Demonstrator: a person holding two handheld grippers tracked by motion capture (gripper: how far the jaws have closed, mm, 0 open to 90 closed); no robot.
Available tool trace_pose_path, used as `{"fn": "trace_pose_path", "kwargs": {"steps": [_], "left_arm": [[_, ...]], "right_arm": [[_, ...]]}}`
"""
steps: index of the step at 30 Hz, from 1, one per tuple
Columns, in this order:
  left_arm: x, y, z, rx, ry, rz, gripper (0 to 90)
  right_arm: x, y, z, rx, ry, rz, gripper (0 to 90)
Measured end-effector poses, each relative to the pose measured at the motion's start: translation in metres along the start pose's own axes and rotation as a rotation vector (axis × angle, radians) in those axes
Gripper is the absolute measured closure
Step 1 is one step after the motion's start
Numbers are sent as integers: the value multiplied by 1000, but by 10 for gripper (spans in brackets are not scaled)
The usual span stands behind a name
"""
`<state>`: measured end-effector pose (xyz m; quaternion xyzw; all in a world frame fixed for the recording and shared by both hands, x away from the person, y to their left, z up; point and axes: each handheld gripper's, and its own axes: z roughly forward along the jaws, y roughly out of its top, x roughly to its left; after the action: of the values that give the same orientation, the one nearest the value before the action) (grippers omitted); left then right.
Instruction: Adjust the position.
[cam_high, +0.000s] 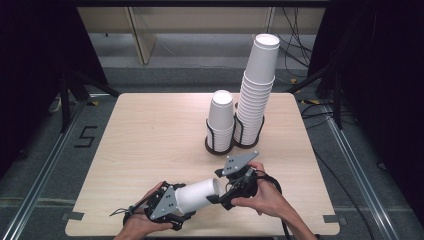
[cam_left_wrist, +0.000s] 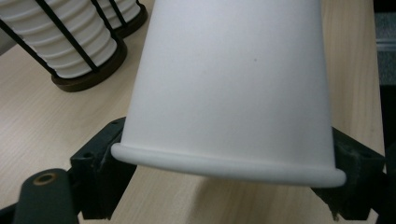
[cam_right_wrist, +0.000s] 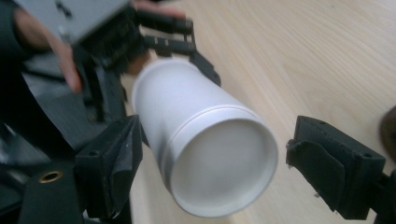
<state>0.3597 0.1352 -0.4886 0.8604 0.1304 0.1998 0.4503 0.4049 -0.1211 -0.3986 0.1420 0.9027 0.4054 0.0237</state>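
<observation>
Desk (cam_high: 150, 135), light wood, carrying: 2 cup stacks in black wire holders, short stack (cam_high: 220, 120) touching tall stack (cam_high: 256, 90), both upright at centre-right. Near front edge: white paper cup (cam_high: 199, 195) lying sideways w/ left tongs (cam_high: 175, 207) gripping one end; right tongs (cam_high: 220, 192) sitting at its other end, jaws apart.

Beyond the grippers, toward the far side of the wooden table (cam_high: 150, 130), a short stack of white cups (cam_high: 221, 120) stands touching a taller stack (cam_high: 256, 90), both in black wire holders.
</observation>
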Motion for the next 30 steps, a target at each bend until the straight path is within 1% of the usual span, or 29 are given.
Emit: {"fn": "trace_pose_path", "kwargs": {"steps": [1,2,3,4,5,6,7,8,9,10,11,12,13,14,15,16,17,18,19,20,21,23,24,25,26,27,28,29,30], "left_arm": [[-1,1,-1,22,-9,11,154],[-2,2,0,28,-16,16,154],[-4,3,0,44,-21,28,154],[-5,4,1,56,-34,34,154],[-7,5,1,66,-30,45,154],[-6,6,1,87,-39,79,154],[-8,7,1,88,-46,77,154],[-9,8,1,100,-49,95,154],[-10,10,0,104,-51,106,154],[-11,11,0,115,-58,118,154],[-11,12,-1,118,-55,130,154],[-12,13,-2,125,-57,137,154],[-13,14,-2,126,-51,145,154],[-13,14,-2,132,-56,157,154],[-14,15,-3,133,-50,166,154],[-13,15,-3,136,-48,175,154],[-14,15,-3,135,-47,178,154],[-14,15,-3,131,-49,179,154],[-14,16,-4,138,-46,187,154],[-14,16,-4,136,-51,186,154],[-15,17,-4,135,-49,189,154],[-15,16,-3,133,-50,196,154],[-16,16,-3,135,-50,200,154],[-16,16,-4,145,-51,209,153],[-16,16,-3,139,-54,203,153],[-16,16,-3,138,-55,204,153],[-17,16,-3,138,-60,205,153],[-17,16,-3,136,-62,208,150],[-17,15,-3,133,-59,209,150]], "right_arm": [[2,2,1,25,-10,-48,184],[2,2,1,25,-10,-48,184],[5,3,2,46,-10,-83,182],[12,4,5,89,0,-113,186],[14,5,6,112,-4,-136,185],[14,5,6,112,-4,-136,185],[16,5,8,136,-6,-154,180],[19,5,10,158,-8,-170,179],[21,4,13,191,-5,-191,179],[23,4,15,212,-9,-216,180],[25,3,20,246,-15,-245,181],[27,2,23,266,-17,-249,181],[27,2,23,266,-17,-249,181],[29,2,25,293,-20,-257,183],[31,1,29,321,-26,-283,190],[31,1,29,321,-26,-283,190],[31,1,32,328,-27,-305,189],[30,1,34,343,-39,-346,189],[33,0,34,351,-42,-311,189],[32,0,37,350,-31,-332,189],[31,0,38,365,-38,-359,191],[34,-2,39,393,-55,-333,195],[36,-3,40,429,-69,-312,214],[36,-4,40,432,-66,-307,226],[36,-4,40,432,-66,-307,226],[35,-4,41,432,-64,-319,228],[35,-5,41,439,-64,-317,232],[34,-5,42,433,-49,-344,240],[34,-5,42,433,-49,-344,240]]}}
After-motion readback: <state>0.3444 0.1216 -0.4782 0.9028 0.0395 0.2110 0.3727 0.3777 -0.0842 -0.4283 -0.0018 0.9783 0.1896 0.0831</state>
